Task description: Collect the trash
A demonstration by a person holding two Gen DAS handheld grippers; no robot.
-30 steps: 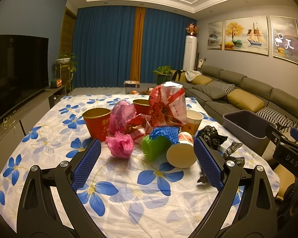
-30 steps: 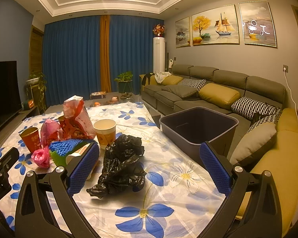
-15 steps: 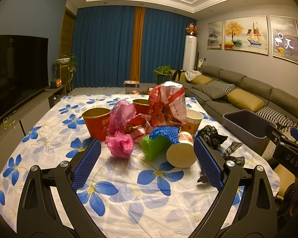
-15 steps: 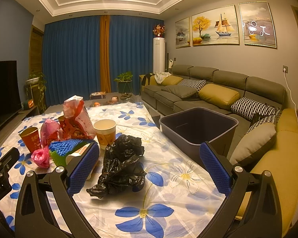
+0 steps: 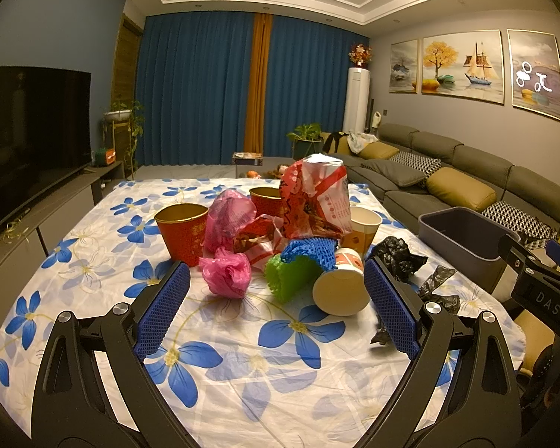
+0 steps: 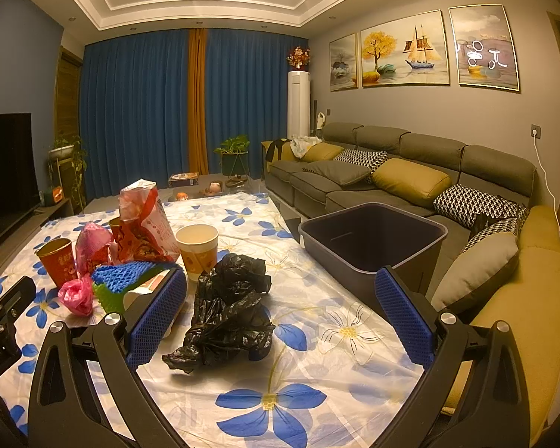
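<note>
left tongs (image 5: 276,308): released, jaws wide, nothing between them; hovering low over the tabletop (image 5: 242,366), aimed at the trash pile
right tongs (image 6: 280,311): released, empty; black bag sits in the gap but untouched
black bag (image 6: 229,306): crumpled film on the cloth, just short of the bin. Likely near-weightless, limp, slick. Pinch the thick central bunch, not a loose flap
tipped cup (image 5: 341,289): on its side, mouth toward left camera. Thin paper, would crush; grip lightly across the wall
foam nets (image 5: 298,263): blue and green, soft, springy, touching the cup
pink wad (image 5: 226,274): soft plastic, stands slightly apart, easy pick
bin (image 6: 373,239): open, at the tabletop's right edge beside the sofa (image 6: 410,171)
room: bare cloth in front of both tongs; path from bag to bin looks unobstructed
risk: upright cups (image 5: 183,231) and tall red bag (image 5: 315,198) packed tight, could topple
</note>
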